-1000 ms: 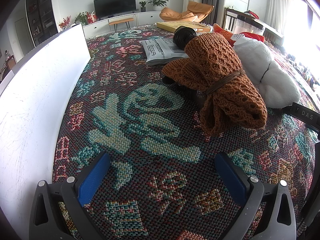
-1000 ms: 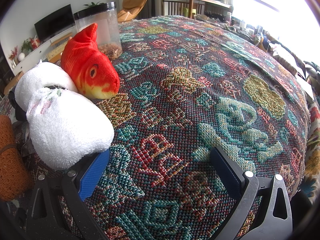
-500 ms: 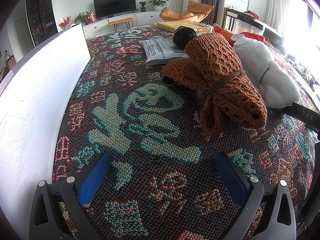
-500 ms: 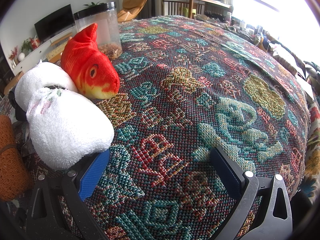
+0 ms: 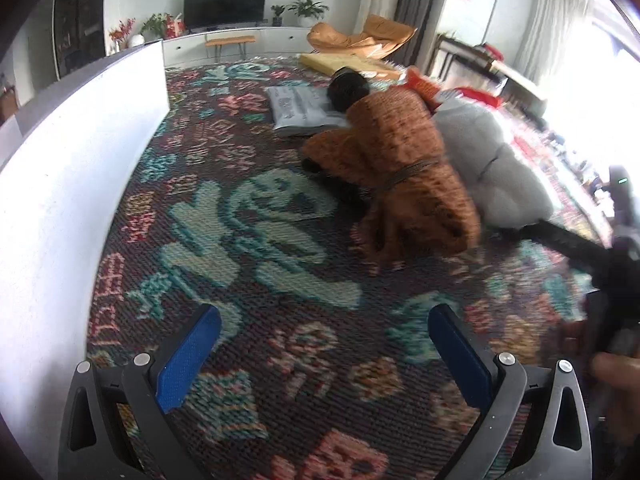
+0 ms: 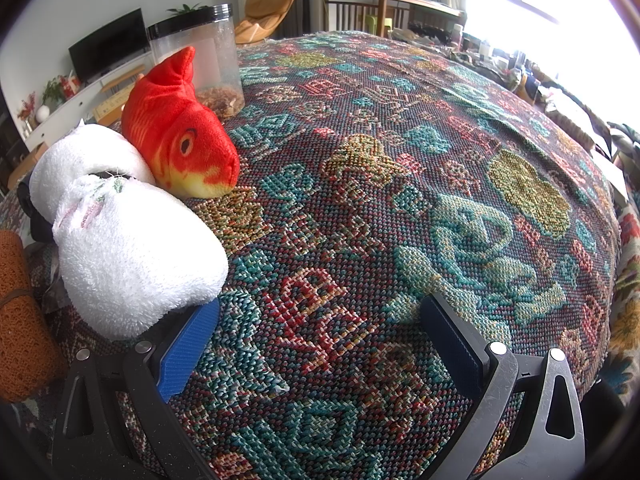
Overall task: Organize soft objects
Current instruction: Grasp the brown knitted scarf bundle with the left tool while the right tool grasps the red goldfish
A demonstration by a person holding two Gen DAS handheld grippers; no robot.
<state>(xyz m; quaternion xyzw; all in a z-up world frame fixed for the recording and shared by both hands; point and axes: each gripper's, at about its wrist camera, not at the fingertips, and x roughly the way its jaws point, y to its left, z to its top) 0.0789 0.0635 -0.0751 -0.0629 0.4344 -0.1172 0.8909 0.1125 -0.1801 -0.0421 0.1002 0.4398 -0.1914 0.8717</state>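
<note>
Resting low over the patterned woven cloth (image 5: pixel 224 240), the left tool (image 5: pixel 324 356) has its blue-padded fingers (image 5: pixel 188 356) spread wide with nothing between them. Ahead of it lies an orange knitted roll (image 5: pixel 404 168) bound by a dark cord; a white plush item (image 5: pixel 500 176) lies against its far side. A grey plastic mailer (image 5: pixel 300 112) and a dark round object (image 5: pixel 348 88) sit beyond the roll. A white panel (image 5: pixel 80 168) borders the cloth on the left. This view is blurred.

In the right wrist view, the right tool (image 6: pixel 320 348) is likewise spread and empty, low over the worktop cloth (image 6: pixel 400 208). The white plush item (image 6: pixel 132 256) touches the outer side of its left finger (image 6: pixel 188 348). An orange plush fish (image 6: pixel 180 136) leans against the far end of the white plush item, with its head on the cloth. A clear jar (image 6: pixel 208 64) with a black lid stands directly behind the fish. The orange knitted roll (image 6: pixel 20 320) shows at the left edge, just beside the white plush item.
</note>
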